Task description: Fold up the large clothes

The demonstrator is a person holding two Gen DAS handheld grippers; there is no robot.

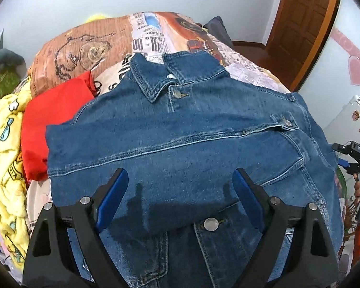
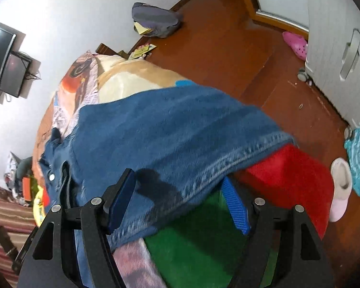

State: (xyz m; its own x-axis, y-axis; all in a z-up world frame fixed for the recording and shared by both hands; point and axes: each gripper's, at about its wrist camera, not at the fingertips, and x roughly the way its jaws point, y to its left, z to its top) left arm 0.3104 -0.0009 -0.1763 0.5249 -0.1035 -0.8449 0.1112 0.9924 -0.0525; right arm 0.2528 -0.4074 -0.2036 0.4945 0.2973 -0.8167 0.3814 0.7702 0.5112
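Blue denim jacket (image 1: 180,129) spread front-up on the newspaper-print bedspread (image 1: 153,38), one sleeve folded across its chest.

The left gripper (image 1: 180,184) hovers above the jacket's lower front, fingers wide apart, holding nothing. The right gripper (image 2: 177,192), also spread open and empty, straddles the jacket's stitched edge; a red cloth (image 1: 50,117) lies at the jacket's nine o'clock.

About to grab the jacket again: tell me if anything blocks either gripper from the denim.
Nothing visible does. The left gripper hangs open directly over the blue denim jacket, bare cloth between its fingers. The right gripper is open at the jacket's stitched hem, above red cloth and green cloth.
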